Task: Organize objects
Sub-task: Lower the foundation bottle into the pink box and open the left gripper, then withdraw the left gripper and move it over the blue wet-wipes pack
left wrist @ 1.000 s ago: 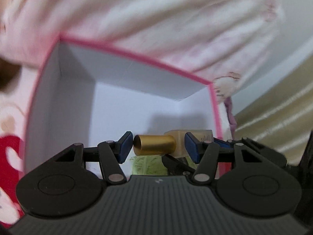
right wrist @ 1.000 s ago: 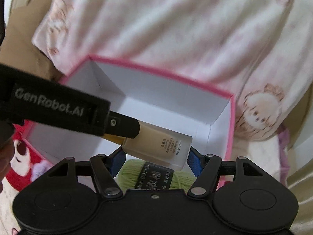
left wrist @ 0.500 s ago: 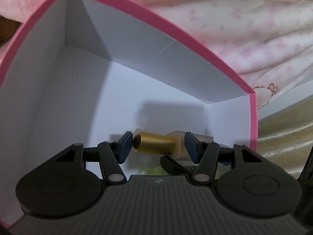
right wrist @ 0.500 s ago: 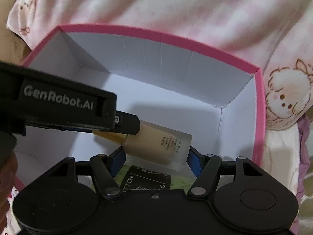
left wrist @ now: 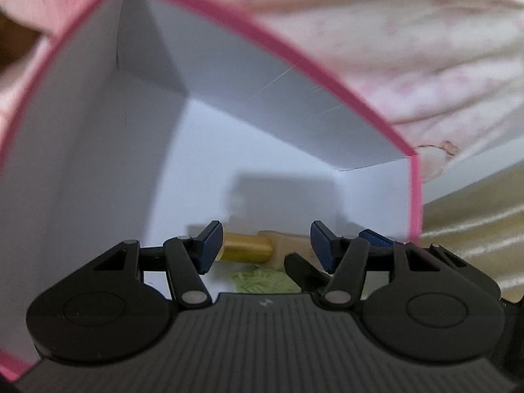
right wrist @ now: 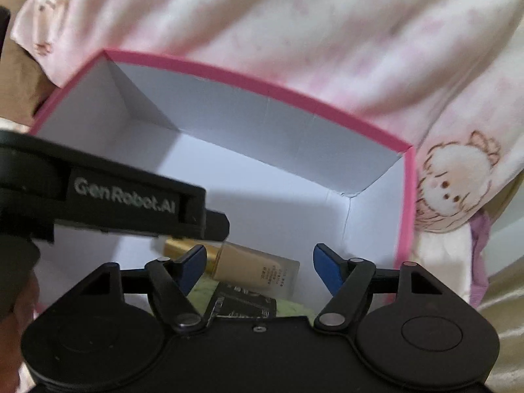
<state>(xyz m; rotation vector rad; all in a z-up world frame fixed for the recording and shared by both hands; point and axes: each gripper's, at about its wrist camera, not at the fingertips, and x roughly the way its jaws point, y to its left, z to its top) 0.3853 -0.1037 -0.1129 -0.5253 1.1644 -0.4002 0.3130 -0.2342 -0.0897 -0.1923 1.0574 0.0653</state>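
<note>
A beige cosmetic bottle with a gold cap point(right wrist: 258, 267) lies inside a pink-rimmed white box point(right wrist: 271, 88), resting on a skein of green yarn point(right wrist: 294, 308) with a black label. My right gripper point(right wrist: 260, 267) is open above it; its blue pads stand apart from the bottle. My left gripper point(left wrist: 265, 245) is open too; the gold cap point(left wrist: 245, 248) shows lower between its pads, not touched. The left gripper's body point(right wrist: 124, 199) crosses the right wrist view from the left. The box also fills the left wrist view point(left wrist: 268, 36).
Pink patterned bedding point(right wrist: 327, 26) with cartoon prints point(right wrist: 455, 183) lies behind the box. A pale gold striped fabric point(left wrist: 475, 222) lies to the right of the box.
The right gripper has opened and let go of the bottle. The bottle now lies lower, on the yarn in the box. Both grippers have pulled up slightly.
</note>
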